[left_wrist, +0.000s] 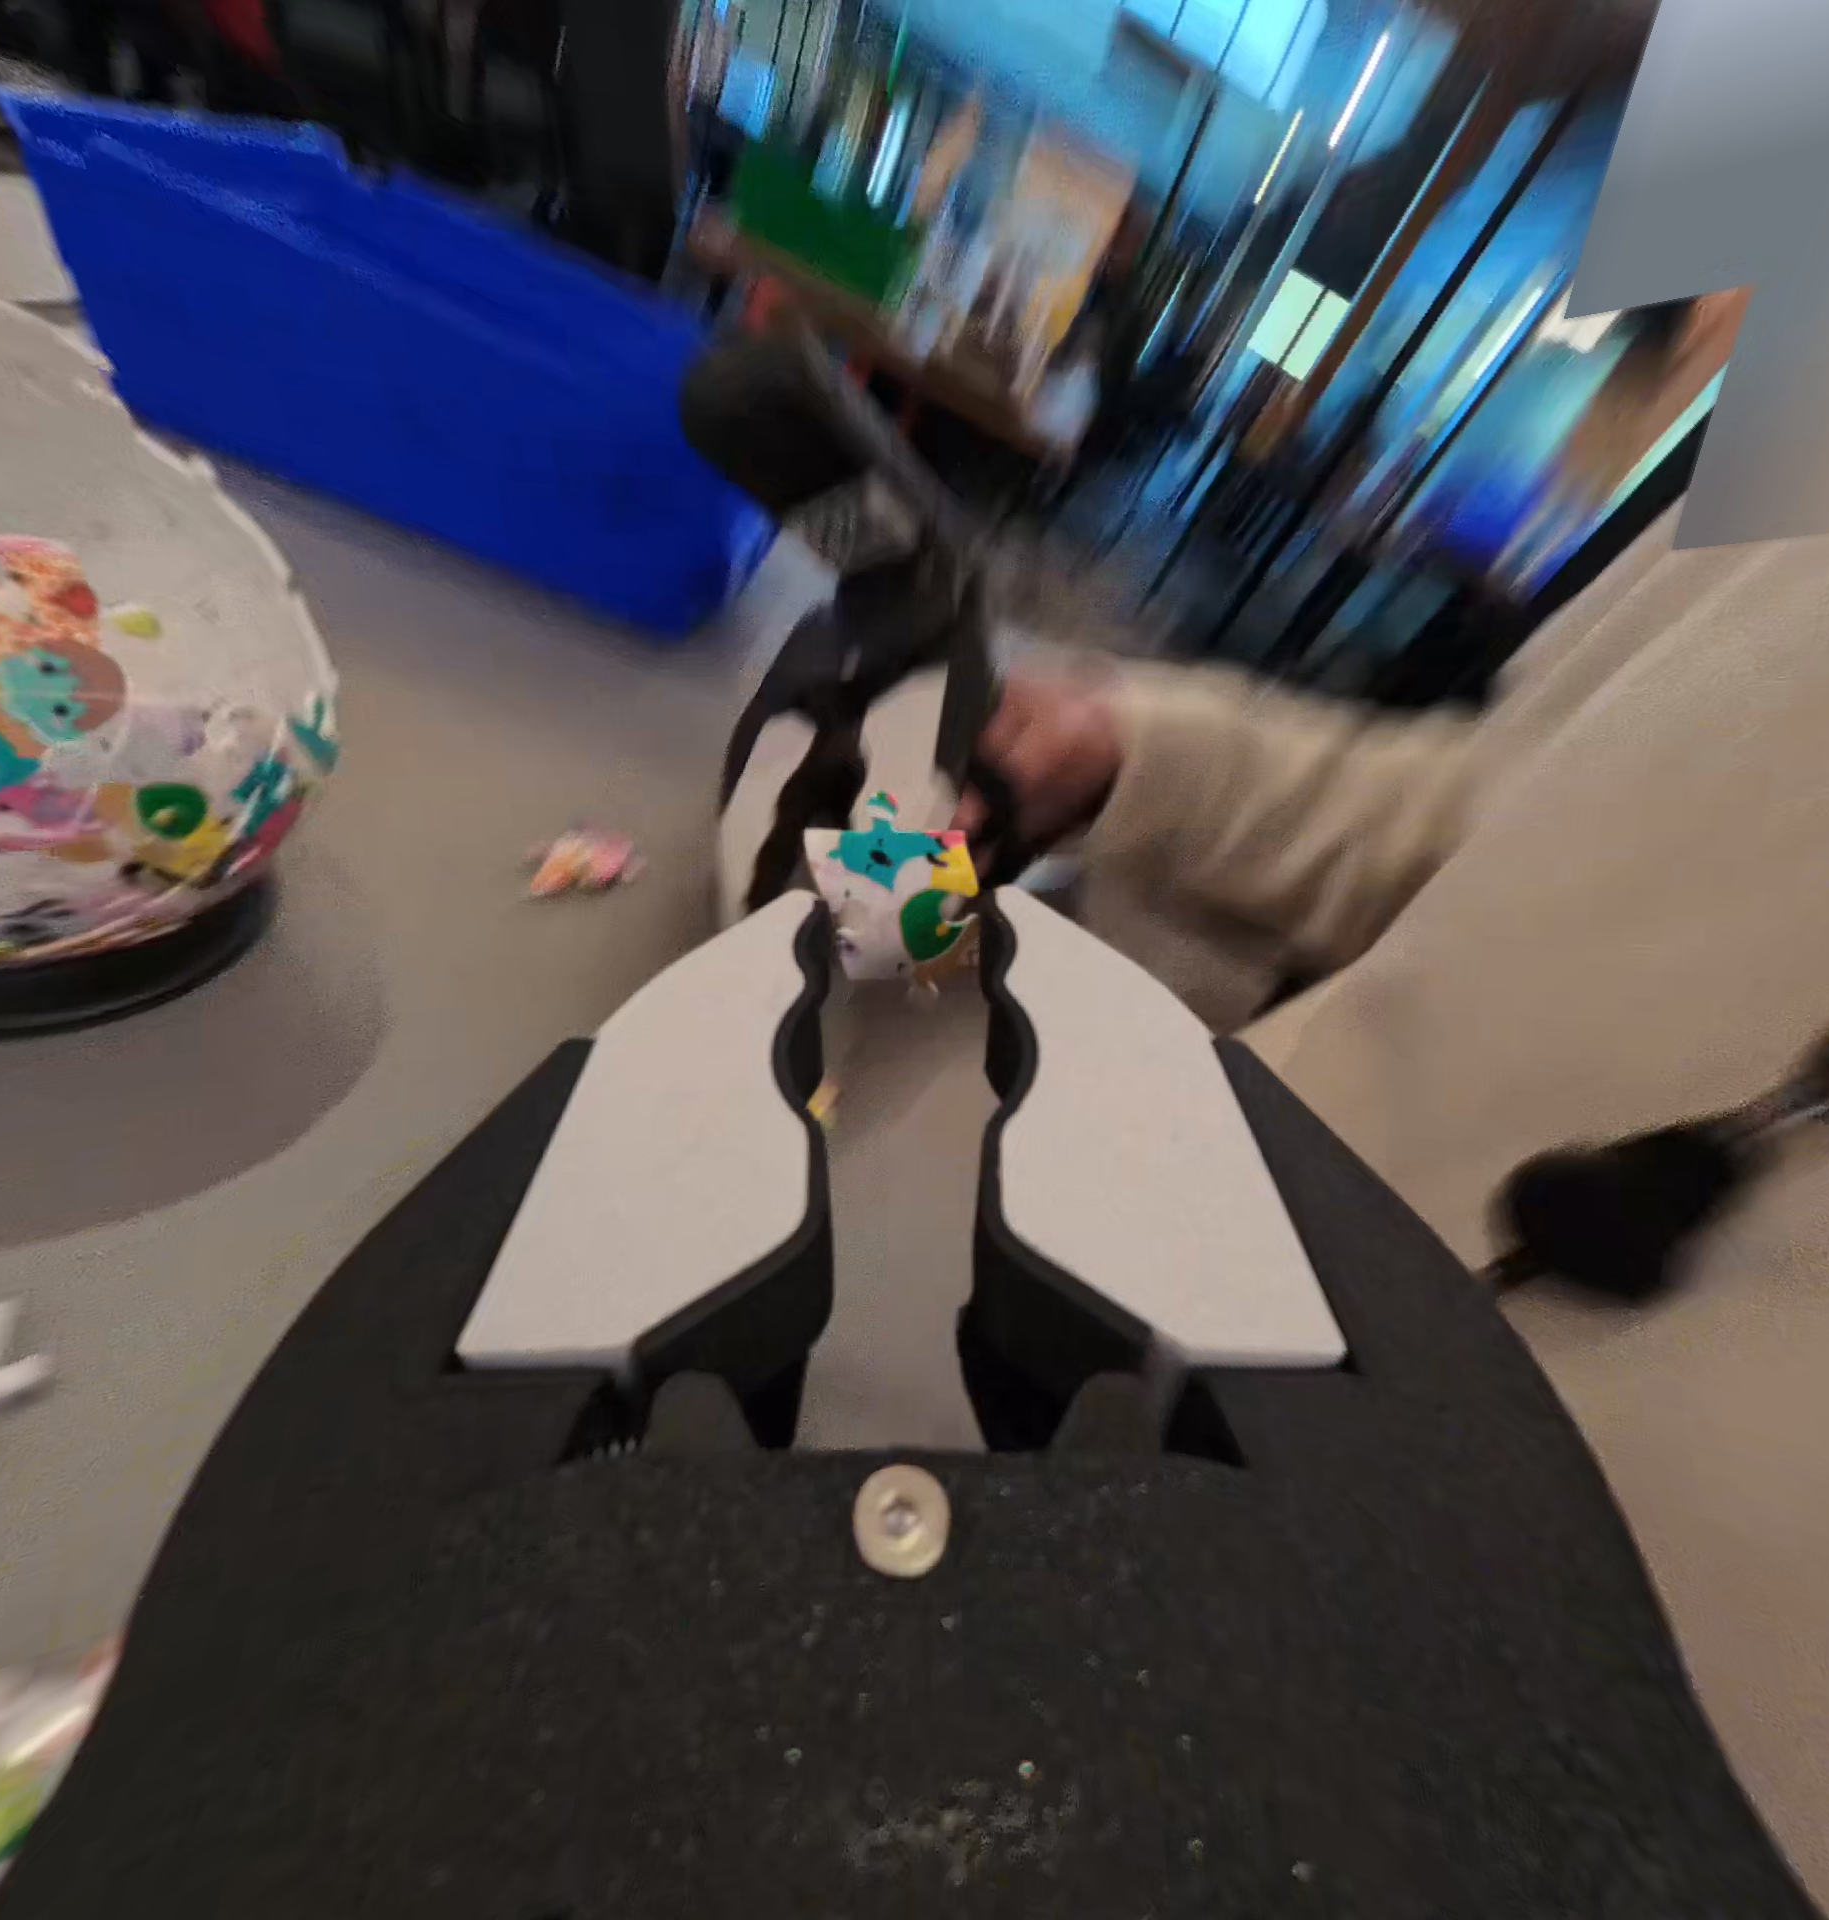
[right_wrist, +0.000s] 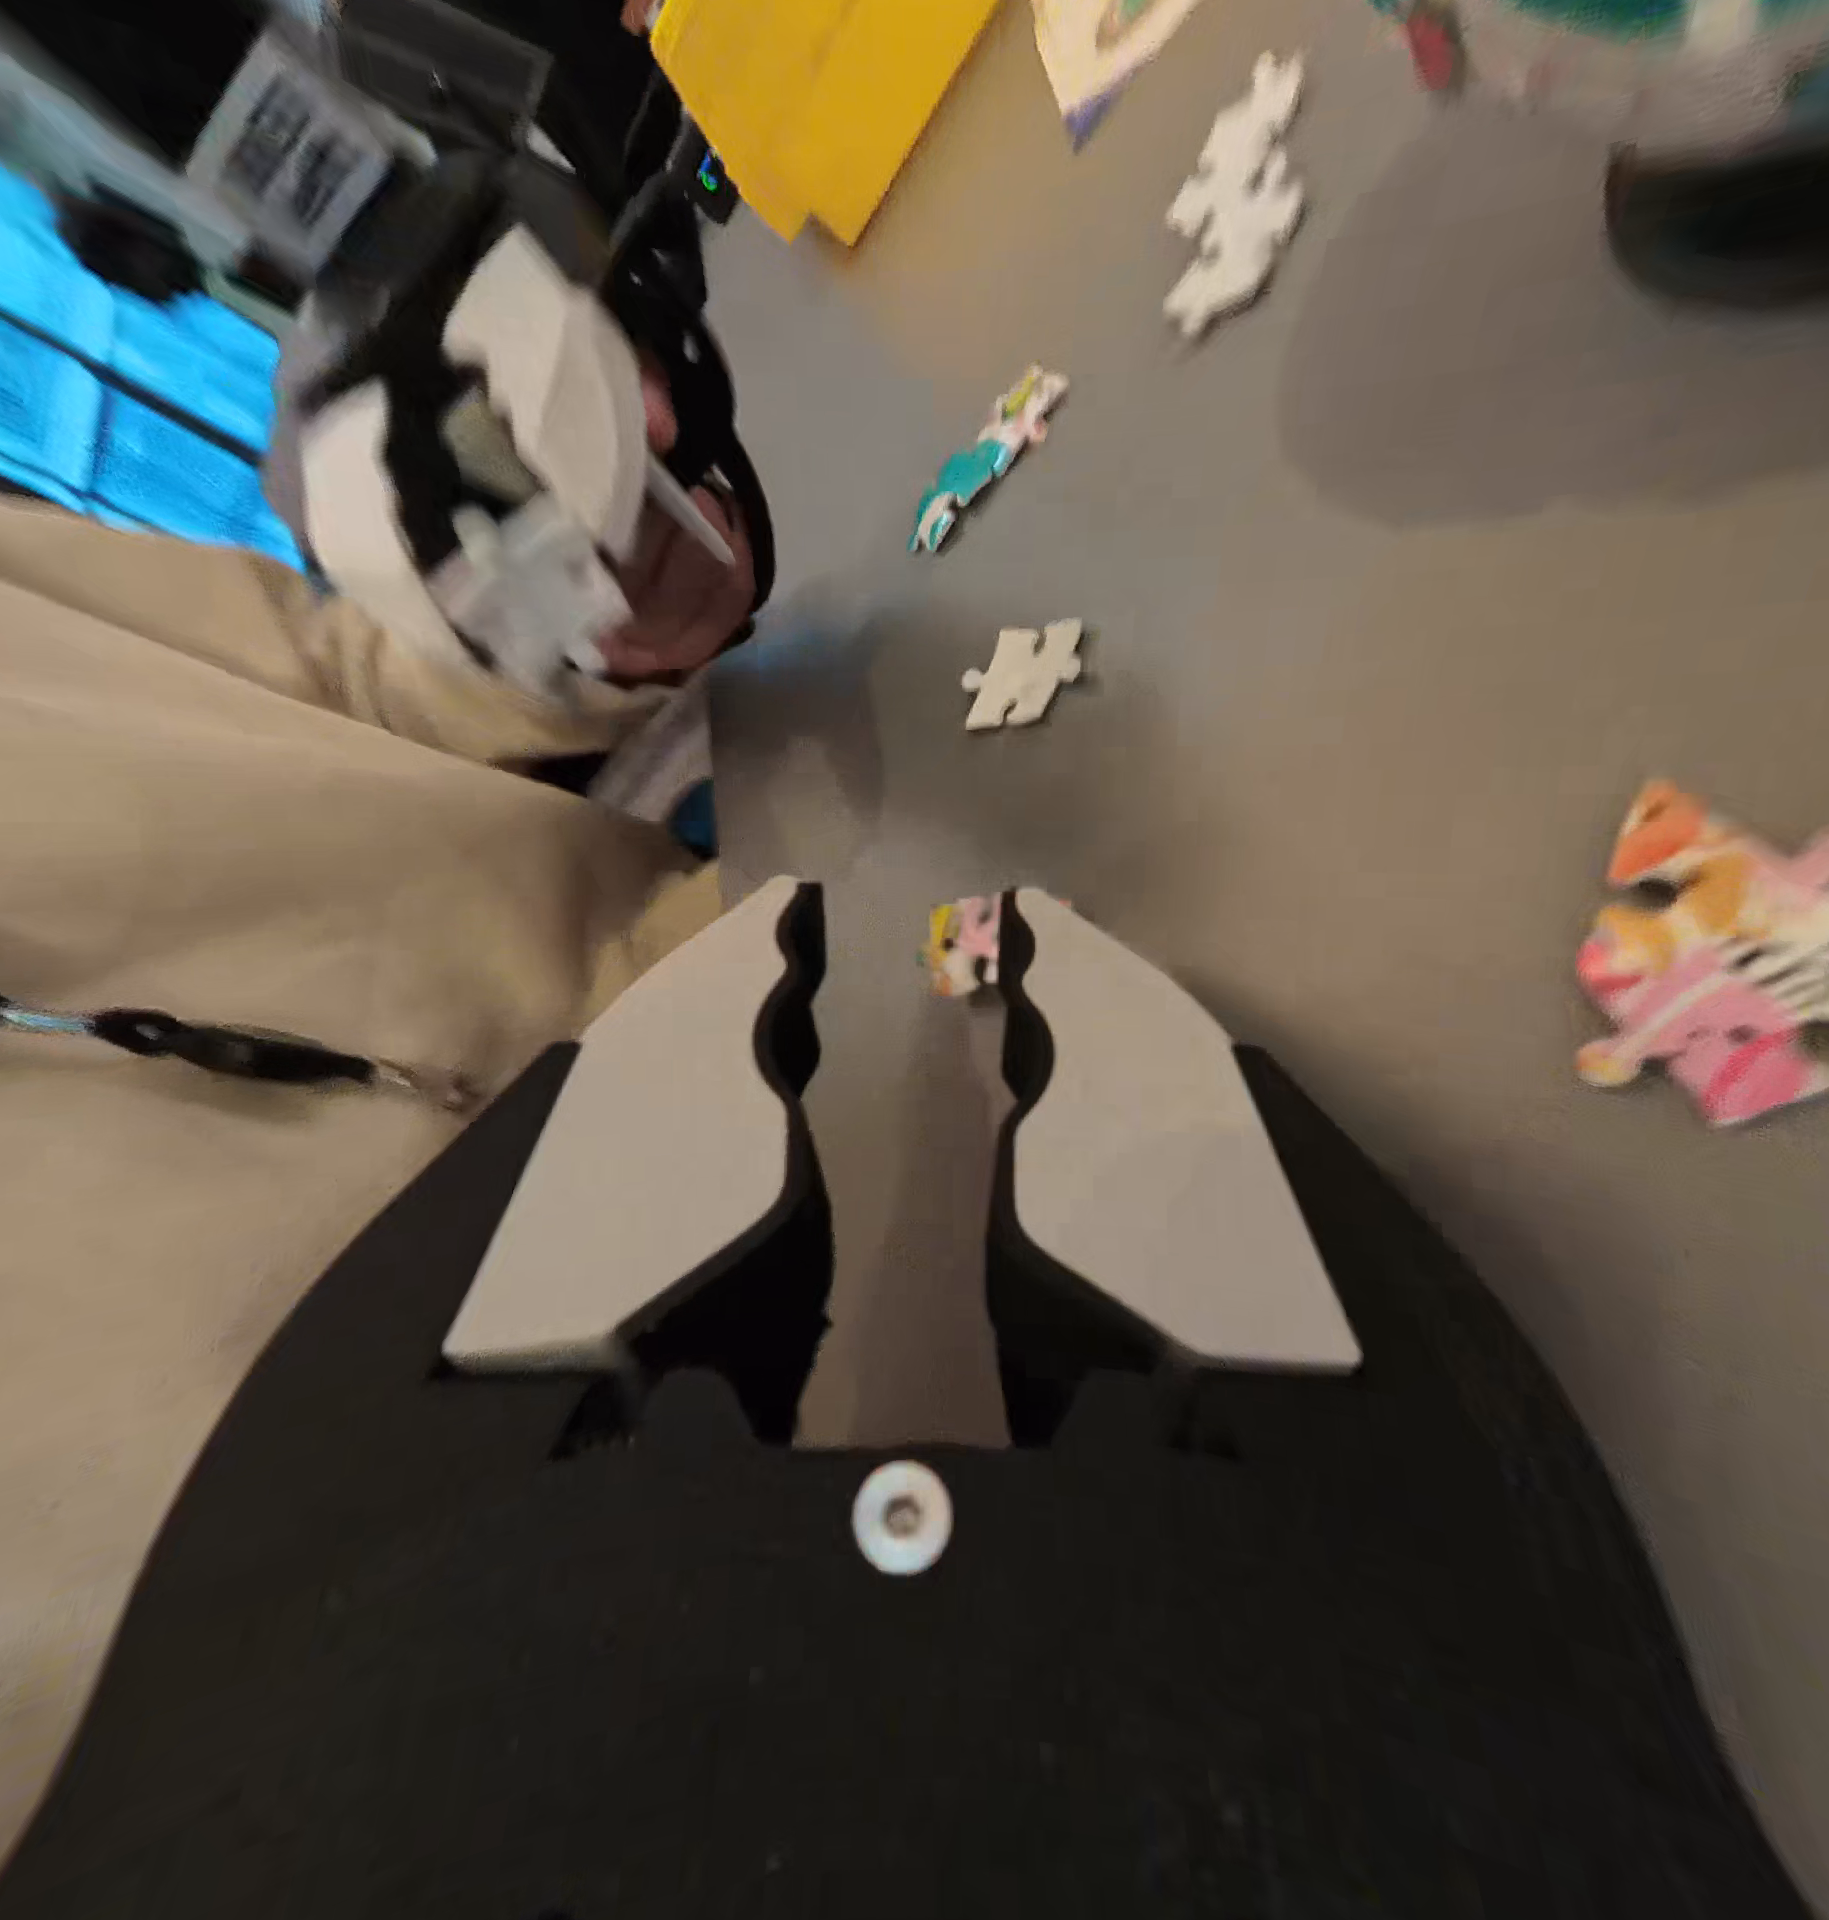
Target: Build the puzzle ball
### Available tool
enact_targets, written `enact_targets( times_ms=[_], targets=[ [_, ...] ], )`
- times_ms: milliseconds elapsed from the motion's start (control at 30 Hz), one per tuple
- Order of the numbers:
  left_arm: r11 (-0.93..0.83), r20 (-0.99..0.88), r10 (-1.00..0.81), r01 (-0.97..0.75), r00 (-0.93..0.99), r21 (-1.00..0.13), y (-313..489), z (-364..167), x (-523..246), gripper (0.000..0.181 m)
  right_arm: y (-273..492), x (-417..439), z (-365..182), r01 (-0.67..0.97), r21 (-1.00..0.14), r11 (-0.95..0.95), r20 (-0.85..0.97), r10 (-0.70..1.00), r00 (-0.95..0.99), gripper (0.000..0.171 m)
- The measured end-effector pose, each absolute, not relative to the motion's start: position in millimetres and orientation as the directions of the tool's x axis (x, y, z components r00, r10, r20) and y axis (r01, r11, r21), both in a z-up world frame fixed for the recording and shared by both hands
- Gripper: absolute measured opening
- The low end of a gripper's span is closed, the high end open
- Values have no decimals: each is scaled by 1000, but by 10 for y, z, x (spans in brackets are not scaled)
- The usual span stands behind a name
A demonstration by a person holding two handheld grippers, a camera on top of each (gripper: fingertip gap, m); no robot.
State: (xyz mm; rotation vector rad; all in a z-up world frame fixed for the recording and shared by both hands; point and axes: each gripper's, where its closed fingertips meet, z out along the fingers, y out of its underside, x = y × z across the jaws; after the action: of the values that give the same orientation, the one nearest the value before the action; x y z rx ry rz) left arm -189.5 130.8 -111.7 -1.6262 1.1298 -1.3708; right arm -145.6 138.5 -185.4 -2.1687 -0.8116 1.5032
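On the grey surface (left_wrist: 536, 727), far left: puzzle ball (left_wrist: 110, 748), partly built, on a black stand. Centre: left claw (left_wrist: 894, 925), clenched on a small cluster of joined pieces (left_wrist: 894, 894), lifted off the surface. Right wrist view: right claw (right_wrist: 910, 914), released, holding nothing; loose pieces (right_wrist: 1024, 675) scattered beyond; pink cluster (right_wrist: 1720, 977) far right.

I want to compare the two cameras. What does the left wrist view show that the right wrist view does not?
Only the left wrist view shows the blue bin and the partly built puzzle ball on its dark stand, plus the colourful piece between the left gripper fingers. Only the right wrist view shows the yellow sheet and white face-down pieces by the right gripper. Both show the grey table and a beige sleeve.
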Motion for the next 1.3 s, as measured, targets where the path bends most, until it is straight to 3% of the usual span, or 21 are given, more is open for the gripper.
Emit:
enact_targets(
  times_ms=[100,167,200,300,367,433,533,700,767,867,900,1000,1067,1133,1200,1233,1300],
  targets=[
    [-622,595,-783,192,-181,-759,1534,-552,-2061,26,1564,-1396,-1617,249,-786,-566,-481,813,329,36],
    [-644,586,-765,346,-267,-682,1653,-328,-2182,26,1596,-1537,-1152,87,-849,-520,-485,835,260,28],
    [-639,570,-768,401,-292,-656,1687,-248,-2222,26,1548,-1658,-877,-34,-825,-564,-562,813,154,28],
    [-620,524,-782,509,-338,-596,1728,-72,-2287,26,1496,-1885,-253,-337,-543,-769,-743,627,-234,27],
    [-612,500,-788,542,-359,-576,1702,-3,-2281,26,1518,-1977,-142,-415,-347,-841,-776,506,-377,22],
    [-588,468,-807,570,-360,-575,1659,38,-2247,26,1521,-2085,-105,-438,-239,-866,-786,438,-437,24],
    [-544,437,-835,610,-333,-576,1627,62,-2184,26,1511,-2146,-85,-416,-184,-891,-790,386,-477,25],
    [-535,419,-844,595,-336,-600,1549,49,-2083,26,1464,-2133,-72,-382,-178,-907,-779,367,-509,19],
    [-533,417,-845,586,-333,-611,1533,34,-2059,26,1439,-2113,-50,-375,-176,-910,-764,366,-531,4],
    [-542,428,-840,566,-335,-621,1520,1,-2041,25,1427,-2109,-87,-364,-194,-911,-774,370,-513,3],
    [-545,424,-838,558,-343,-625,1508,-13,-2058,8,1437,-2090,-108,-366,-204,-908,-781,376,-498,2],
    [-525,450,-848,558,-280,-642,1589,-87,-2157,3,1552,-1979,-261,-398,-340,-852,-822,474,-314,2],
    [-483,460,-869,515,-183,-708,1649,-205,-2188,3,1752,-1848,-502,-391,-538,-746,-811,586,-2,1],
    [-456,477,-876,442,-70,-772,1738,-358,-2192,3,1995,-1646,-768,-239,-800,-551,-598,692,404,2],
    [-467,503,-864,362,4,-806,1820,-486,-2183,3,2173,-1472,-835,45,-961,-273,-183,748,638,2],
    [-493,532,-846,330,34,-805,1874,-537,-2180,4,2237,-1411,-837,223,-967,-128,61,729,682,2],
    [-567,603,-797,298,39,-768,1956,-566,-2175,8,2302,-1369,-783,531,-837,136,494,605,624,2]
  ],
)
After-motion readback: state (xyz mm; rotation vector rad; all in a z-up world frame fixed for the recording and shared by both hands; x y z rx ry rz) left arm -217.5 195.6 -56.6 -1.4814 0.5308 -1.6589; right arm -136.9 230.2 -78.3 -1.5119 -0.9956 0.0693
